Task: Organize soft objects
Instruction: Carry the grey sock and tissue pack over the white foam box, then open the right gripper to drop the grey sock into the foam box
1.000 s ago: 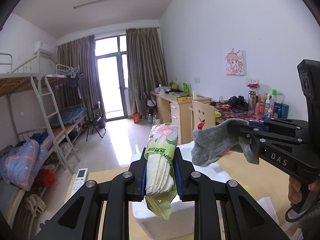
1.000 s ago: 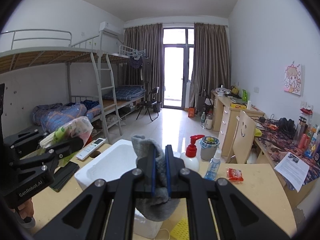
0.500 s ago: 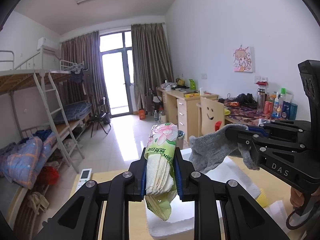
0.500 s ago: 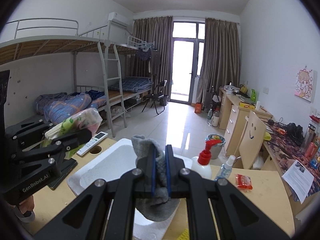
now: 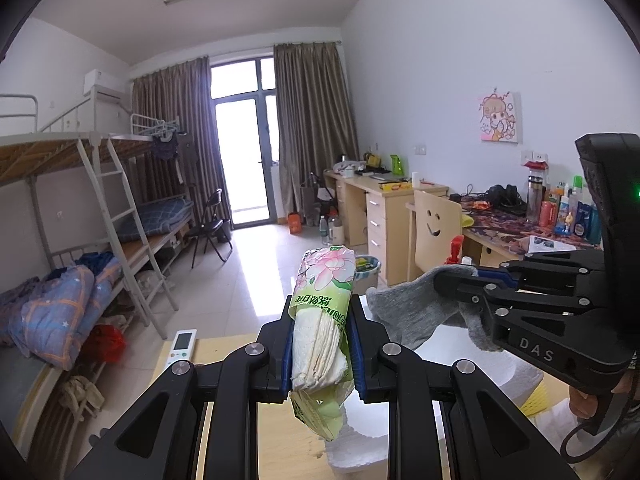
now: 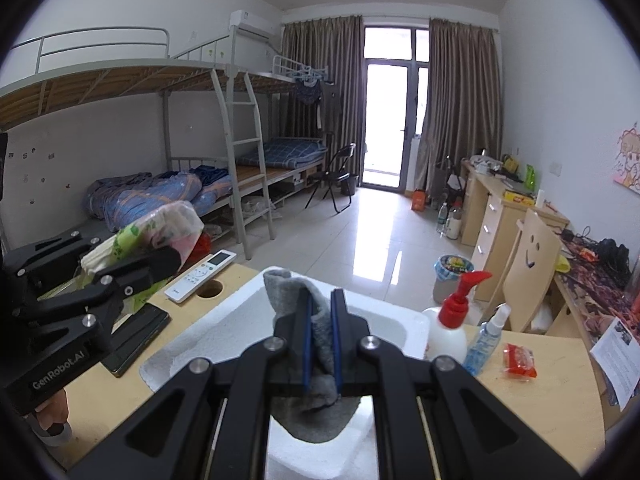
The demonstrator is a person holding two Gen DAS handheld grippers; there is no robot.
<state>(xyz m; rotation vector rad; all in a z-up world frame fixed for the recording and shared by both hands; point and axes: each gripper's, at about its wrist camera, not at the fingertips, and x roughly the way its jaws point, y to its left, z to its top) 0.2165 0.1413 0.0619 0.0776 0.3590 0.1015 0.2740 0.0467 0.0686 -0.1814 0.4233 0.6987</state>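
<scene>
My left gripper [image 5: 322, 320] is shut on a green tissue pack [image 5: 322, 320] with a pink flower print, held upright above the table. It also shows at the left of the right wrist view [image 6: 140, 236]. My right gripper [image 6: 321, 320] is shut on a grey sock [image 6: 316, 320], whose toe hangs below the jaws. The sock [image 5: 412, 312] shows in the left wrist view to the right of the pack. Both hang above a white foam box [image 6: 224, 336], which also shows in the left wrist view [image 5: 472, 364].
On the wooden table [image 6: 532, 400] stand a red-pump bottle [image 6: 452, 324], a small spray bottle [image 6: 486, 340] and a red packet [image 6: 520, 360]. A white remote [image 6: 202, 276] and a dark phone [image 6: 136, 336] lie left of the box. Bunk beds and desks line the room.
Both grippers have moved forward and lower over the foam box, still holding the pack and the sock. More of the table and box shows below them.
</scene>
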